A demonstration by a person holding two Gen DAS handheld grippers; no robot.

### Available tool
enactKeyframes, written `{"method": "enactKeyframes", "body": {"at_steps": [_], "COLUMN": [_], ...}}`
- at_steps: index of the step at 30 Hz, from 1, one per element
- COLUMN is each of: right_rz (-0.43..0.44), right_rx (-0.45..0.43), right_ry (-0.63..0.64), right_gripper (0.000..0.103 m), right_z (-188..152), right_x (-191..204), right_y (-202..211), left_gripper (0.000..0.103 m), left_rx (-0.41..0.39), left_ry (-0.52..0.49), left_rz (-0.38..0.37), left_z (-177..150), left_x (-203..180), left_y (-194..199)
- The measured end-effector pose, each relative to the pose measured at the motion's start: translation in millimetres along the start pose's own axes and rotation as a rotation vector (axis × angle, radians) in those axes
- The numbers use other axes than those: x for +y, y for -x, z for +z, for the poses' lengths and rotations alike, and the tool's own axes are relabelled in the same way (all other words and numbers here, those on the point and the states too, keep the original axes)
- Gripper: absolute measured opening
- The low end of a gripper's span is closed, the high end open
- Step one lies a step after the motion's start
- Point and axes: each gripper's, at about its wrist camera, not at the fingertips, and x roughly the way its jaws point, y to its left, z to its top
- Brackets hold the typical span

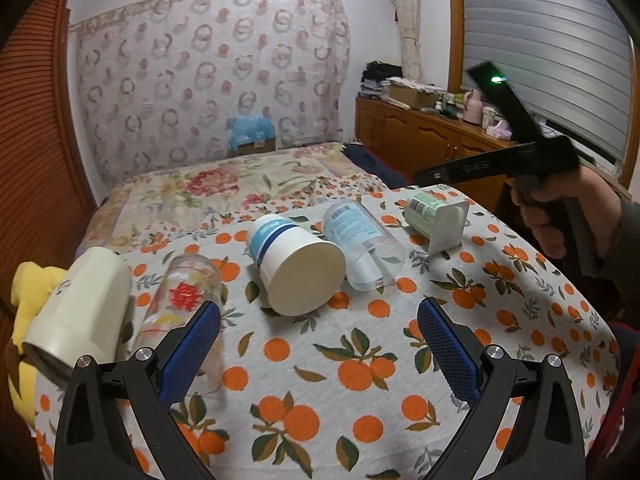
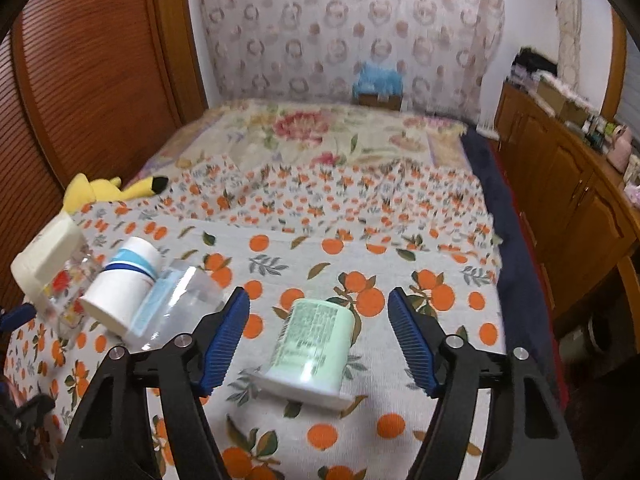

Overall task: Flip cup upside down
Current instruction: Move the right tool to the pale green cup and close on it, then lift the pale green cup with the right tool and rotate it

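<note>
Several cups lie on their sides in a row on the orange-print tablecloth [image 1: 360, 360]. From left: a cream mug [image 1: 80, 308], a flowered glass [image 1: 180, 304], a white paper cup with blue bands [image 1: 296, 268], a clear plastic cup with a blue label [image 1: 360, 248], and a green-labelled white cup [image 1: 438, 216]. My left gripper [image 1: 320, 344] is open and empty, just short of the paper cup. My right gripper [image 2: 320, 336] is open, with the green-labelled cup [image 2: 312, 352] lying between its fingers, untouched. The right gripper also shows in the left wrist view [image 1: 424, 176], above that cup.
A yellow plush toy [image 2: 108, 192] lies at the table's left edge. A bed with a floral cover [image 2: 320, 136] is behind the table. A wooden cabinet [image 2: 568, 200] with clutter runs along the right. A wooden shutter door [image 2: 88, 72] is on the left.
</note>
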Motion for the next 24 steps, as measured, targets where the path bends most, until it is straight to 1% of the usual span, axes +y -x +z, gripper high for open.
{"method": "enactKeyframes", "body": {"at_steps": [3,6,13,15,16,20,24], "right_rz": [0.021,0.022,0.02,0.026,0.028,0.032,0.051], "right_rx": [0.065,0.117,0.228,0.249,0.256,0.246,0.22], "right_ry": [-0.012,-0.024,-0.061,-0.062,-0.061,-0.054,-0.046], "right_gripper": [0.068,0.064,0.063,0.058,0.053,0.052,0.051], "right_z": [5,6,5,2,2,0,-9], "right_x": [-2,-4,-7,-6,-7,-3,7], "right_y": [-18,-31,-52,-54,-55,-45,-22], "left_gripper": [0.095,0.095,0.095,0.095,0.095,0.095,0.095], "left_rx": [0.009,0.019,0.041,0.041,0.042,0.039,0.025], "left_ry": [-0.008,-0.008,-0.001,0.001,0.002,0.003,0.013], "left_rz": [-0.006,-0.013,-0.035,-0.039,-0.039,-0.037,-0.028], "left_z": [1,1,-2,-3,-3,-4,-10], "left_x": [-3,-3,-1,-2,-2,-1,2], "left_y": [-6,-11,-15,-14,-13,-10,2]}}
